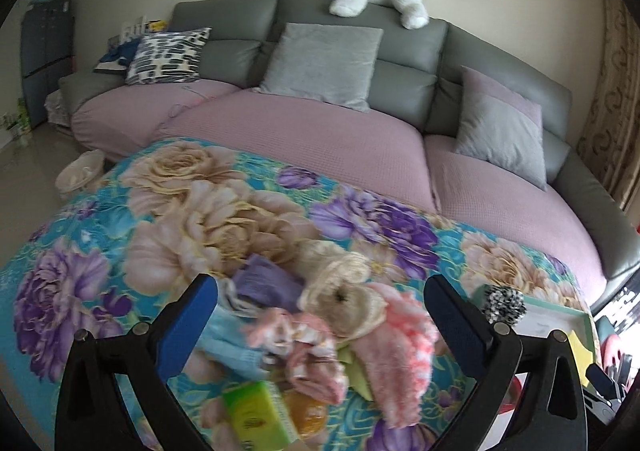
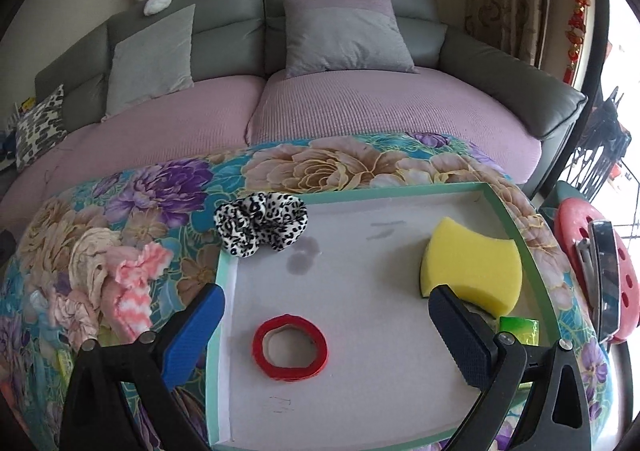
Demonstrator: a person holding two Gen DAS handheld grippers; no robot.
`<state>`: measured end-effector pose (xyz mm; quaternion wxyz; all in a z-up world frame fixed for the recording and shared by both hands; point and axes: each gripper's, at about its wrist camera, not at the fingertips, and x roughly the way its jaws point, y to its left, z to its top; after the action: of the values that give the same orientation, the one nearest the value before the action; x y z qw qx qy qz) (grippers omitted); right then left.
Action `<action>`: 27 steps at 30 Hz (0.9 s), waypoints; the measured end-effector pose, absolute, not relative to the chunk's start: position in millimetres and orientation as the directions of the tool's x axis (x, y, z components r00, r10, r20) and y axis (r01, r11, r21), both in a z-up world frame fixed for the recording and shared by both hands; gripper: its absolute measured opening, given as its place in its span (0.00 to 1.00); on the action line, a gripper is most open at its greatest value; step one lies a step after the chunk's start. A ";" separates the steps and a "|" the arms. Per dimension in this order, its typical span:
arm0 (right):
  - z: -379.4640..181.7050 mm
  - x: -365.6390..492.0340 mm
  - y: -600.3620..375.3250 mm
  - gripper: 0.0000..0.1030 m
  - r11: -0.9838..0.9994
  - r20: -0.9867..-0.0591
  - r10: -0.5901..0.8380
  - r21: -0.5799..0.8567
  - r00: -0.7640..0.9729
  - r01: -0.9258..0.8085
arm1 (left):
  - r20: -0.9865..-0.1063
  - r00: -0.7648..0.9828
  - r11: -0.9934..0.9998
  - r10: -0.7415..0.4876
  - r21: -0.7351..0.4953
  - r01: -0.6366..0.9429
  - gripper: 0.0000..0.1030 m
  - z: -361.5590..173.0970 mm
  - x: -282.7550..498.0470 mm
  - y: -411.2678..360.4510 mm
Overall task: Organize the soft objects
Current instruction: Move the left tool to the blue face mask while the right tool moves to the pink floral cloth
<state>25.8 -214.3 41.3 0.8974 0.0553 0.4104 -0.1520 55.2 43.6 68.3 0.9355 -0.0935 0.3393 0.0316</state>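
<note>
Left tongs [image 1: 320, 325] wide, holding nothing, hovering over a heap of soft items [image 1: 320, 315] on the floral-covered surface [image 1: 100, 251]: cream, pink, purple and light-blue fabrics touching each other. Right tongs [image 2: 326, 325] also wide and empty, above the green-rimmed tray [image 2: 400, 189]. Inside the tray: yellow sponge [image 2: 472, 267] far right, red ring [image 2: 290, 347] near centre. Leopard scrunchie [image 2: 262, 223] sits on the tray's far-left corner rim.

A porous matt foam sponge [image 2: 472, 271], fuzzy cloth scrunchie [image 2: 262, 223] and glossy red tape roll [image 2: 290, 347] are seen.
</note>
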 end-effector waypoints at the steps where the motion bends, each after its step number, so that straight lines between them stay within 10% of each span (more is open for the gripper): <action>1: 41.3 26.3 -208.4 1.00 0.950 -0.758 -0.233 -0.043 0.609 0.310 | -0.639 0.769 0.978 0.012 -0.153 -0.142 1.00 69.6 52.5 51.9; 27: 27.1 46.7 -92.8 1.00 0.999 -0.780 0.029 0.046 0.625 0.012 | -0.705 0.701 0.918 0.111 -0.197 -0.344 1.00 45.5 37.5 141.8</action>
<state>46.7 -92.8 27.1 0.9011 0.0236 0.4330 0.0045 37.5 141.8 45.5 0.9084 -0.1586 0.3659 0.1253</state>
